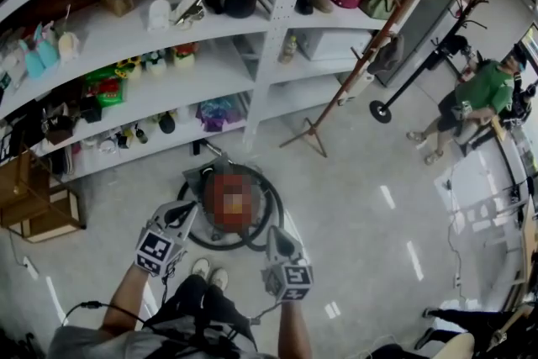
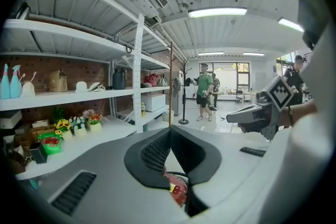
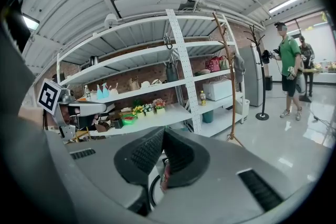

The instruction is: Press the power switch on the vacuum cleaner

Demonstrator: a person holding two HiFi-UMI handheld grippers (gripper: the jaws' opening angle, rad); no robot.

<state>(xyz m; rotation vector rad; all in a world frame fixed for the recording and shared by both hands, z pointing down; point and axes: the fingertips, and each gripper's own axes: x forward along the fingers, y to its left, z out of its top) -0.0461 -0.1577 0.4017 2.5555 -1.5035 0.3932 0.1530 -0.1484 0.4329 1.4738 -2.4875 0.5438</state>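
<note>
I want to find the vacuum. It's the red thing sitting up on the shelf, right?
Not quite. The red vacuum is not up on the shelf. It sits on the floor in front of the shelf. The head view shows this.

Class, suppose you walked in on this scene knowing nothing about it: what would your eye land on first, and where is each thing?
A round red vacuum cleaner sits on the pale floor just ahead of the wearer's shoes. The left gripper and right gripper are poised above it, jaws together. Behind it, long white shelves hold colourful clutter, and a person in a green shirt is off to the right.
</note>
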